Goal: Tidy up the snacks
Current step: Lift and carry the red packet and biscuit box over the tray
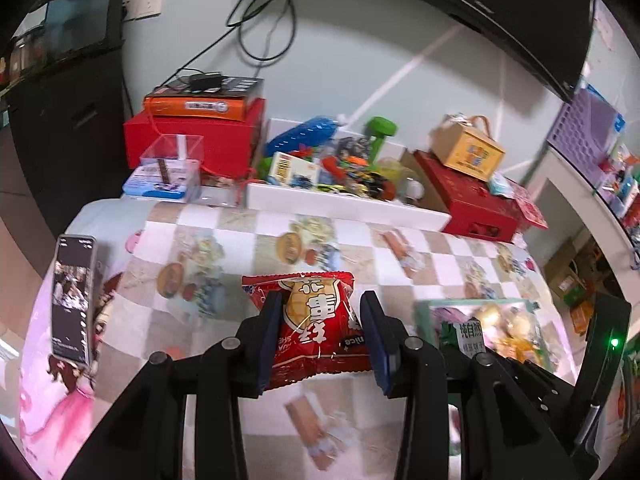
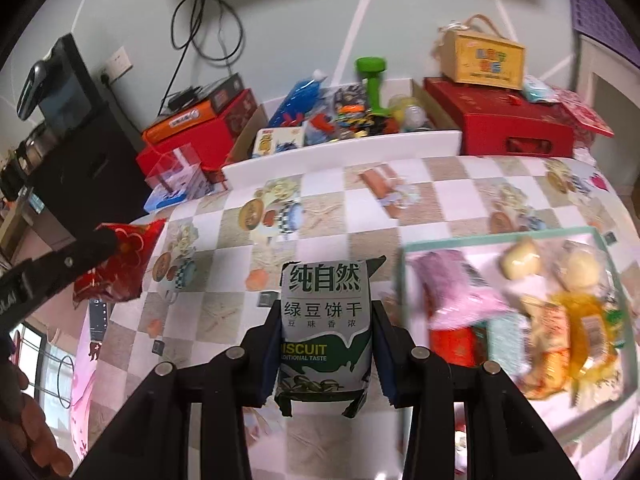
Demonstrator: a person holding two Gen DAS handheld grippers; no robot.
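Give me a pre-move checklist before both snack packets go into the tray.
1. Left gripper holds the red snack packet: ok, fingers on both its sides.
2. Right gripper holds the green biscuit packet: ok, clamped between the fingers.
3. Tray in view and near: ok, just to the right of the right gripper.
4. Free room in the tray: cannot tell, many snacks already lie in it and the view is blurred.
5. Both packets lifted off the tablecloth: cannot tell.
6. Phone out of the path: ok, far left, away from the tray.
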